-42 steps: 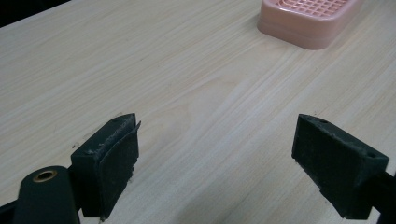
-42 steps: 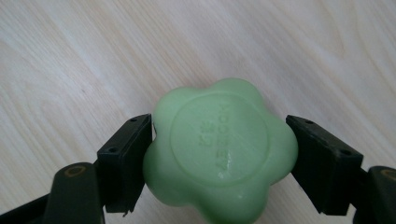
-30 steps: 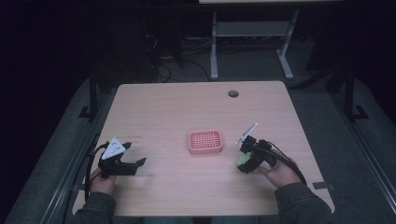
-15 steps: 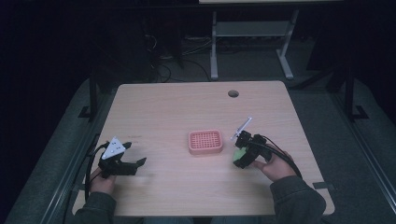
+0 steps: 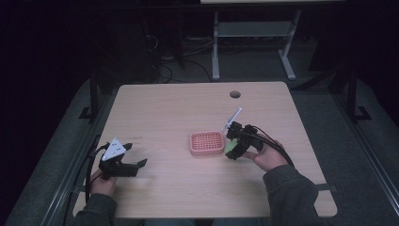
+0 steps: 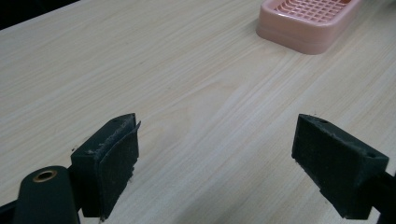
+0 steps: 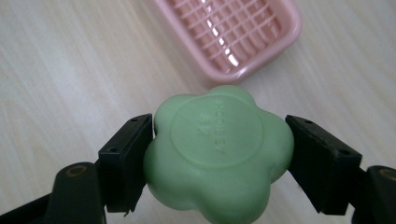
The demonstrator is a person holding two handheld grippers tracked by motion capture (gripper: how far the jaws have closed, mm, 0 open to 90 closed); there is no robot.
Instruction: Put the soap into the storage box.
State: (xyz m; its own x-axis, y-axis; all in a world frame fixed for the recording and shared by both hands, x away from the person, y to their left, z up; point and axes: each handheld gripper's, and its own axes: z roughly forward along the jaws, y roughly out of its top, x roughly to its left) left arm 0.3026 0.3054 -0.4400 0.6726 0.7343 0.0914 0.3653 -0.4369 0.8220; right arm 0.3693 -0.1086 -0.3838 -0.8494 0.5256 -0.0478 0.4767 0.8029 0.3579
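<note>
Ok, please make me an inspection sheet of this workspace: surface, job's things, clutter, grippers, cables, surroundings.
Surface: light wooden table, round cable hole near far edge.
Job's things: green flower-shaped soap; pink slatted soap dish, nothing in it.
Clutter: nothing seen.
Grippers: right gripper clamps the soap beside the dish; left gripper open, holding nothing.
Cables: black cables trail from right gripper.
Surroundings: dark room, white metal frame behind table.

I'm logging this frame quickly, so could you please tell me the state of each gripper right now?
Left gripper: open, holding nothing.
Right gripper: closed on the green soap.
</note>
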